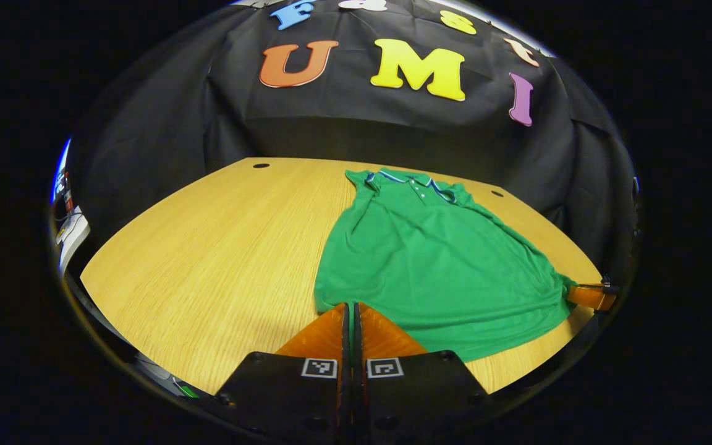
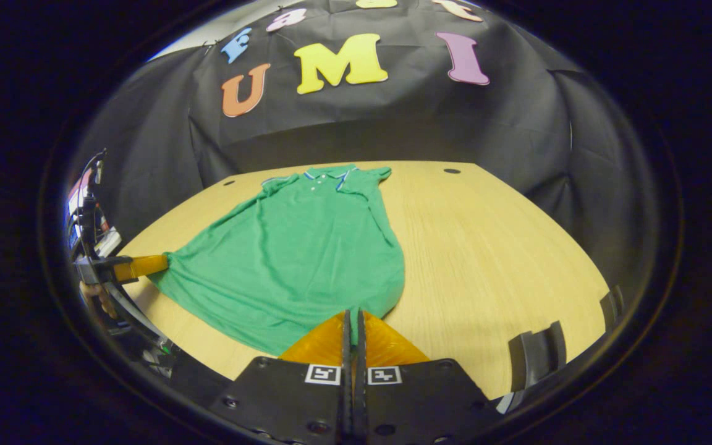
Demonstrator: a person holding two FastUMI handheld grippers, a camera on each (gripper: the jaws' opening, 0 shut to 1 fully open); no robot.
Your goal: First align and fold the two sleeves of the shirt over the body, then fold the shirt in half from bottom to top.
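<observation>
A green polo shirt [image 1: 436,266] lies flat on the wooden table [image 1: 220,247], its striped collar [image 1: 415,180] at the far side and both sleeves folded in over the body. My left gripper [image 1: 350,305] is shut, pinching the near hem at one bottom corner. In the right gripper view the shirt [image 2: 294,259] narrows toward the collar [image 2: 325,175]. There my right gripper [image 2: 353,313] is shut on the hem at the other bottom corner. Each view shows the other gripper [image 1: 578,294] [image 2: 146,266] far off, with the cloth bunched into its fingers.
Bare table [image 2: 492,247] spreads beside the shirt on both sides. Small dark holes [image 1: 261,165] [image 2: 452,170] mark the far corners. A dark curved bracket [image 2: 535,352] sits at the near right edge. A hand [image 2: 99,298] and some gear [image 2: 87,210] stand off the table's left.
</observation>
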